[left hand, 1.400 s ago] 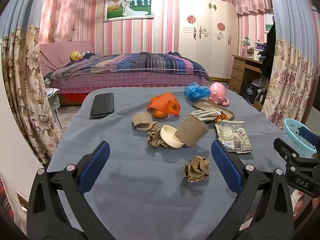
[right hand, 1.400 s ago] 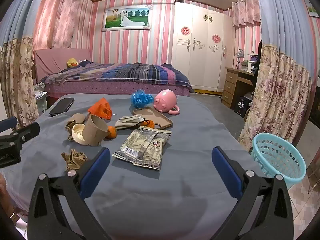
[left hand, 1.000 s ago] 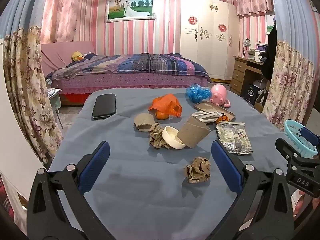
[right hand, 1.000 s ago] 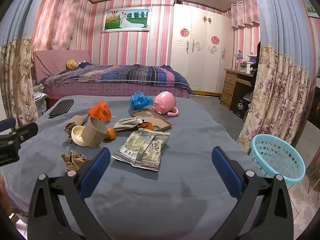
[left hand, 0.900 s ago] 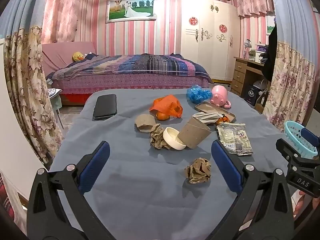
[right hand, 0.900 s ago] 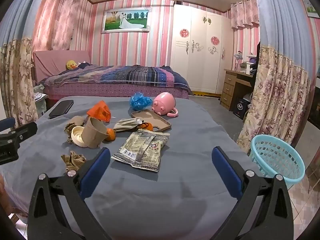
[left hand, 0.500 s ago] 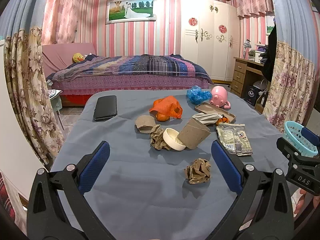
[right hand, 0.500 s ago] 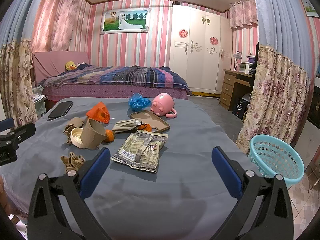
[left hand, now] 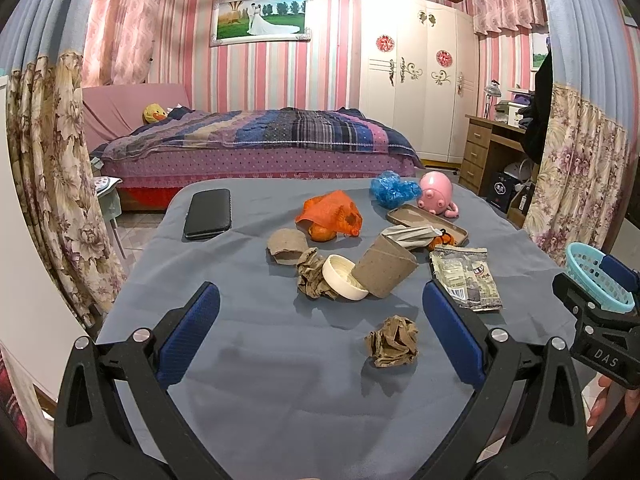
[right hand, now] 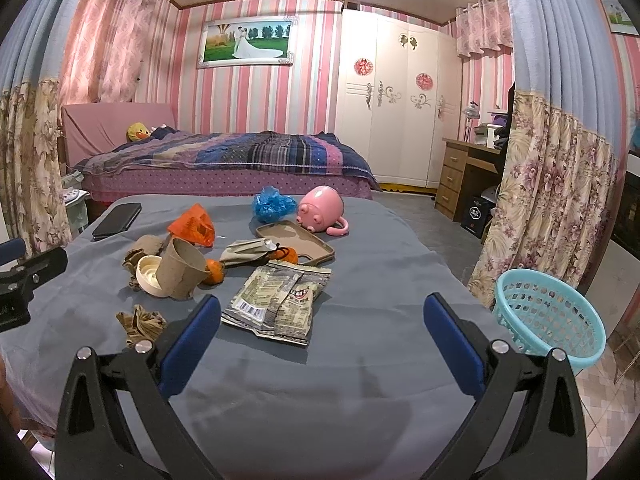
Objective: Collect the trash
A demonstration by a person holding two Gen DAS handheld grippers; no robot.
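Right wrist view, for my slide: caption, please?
Open right tongs hover over snack wrapper; turquoise basket waits beside the table.

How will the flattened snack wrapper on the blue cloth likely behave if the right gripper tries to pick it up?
The snack wrapper is creased and lies almost flat, so it is probably light and floppy, sagging from a pinch. Its glossy film may be slippery. The right gripper, open, likely needs a raised edge.

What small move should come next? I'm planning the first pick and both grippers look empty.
Probably ease the left gripper forward and down over the crumpled brown paper ball. It lies alone on the blue cloth, nearest that gripper, whose jaws stand wide open. The teal basket waits beside the table, by the open right gripper.
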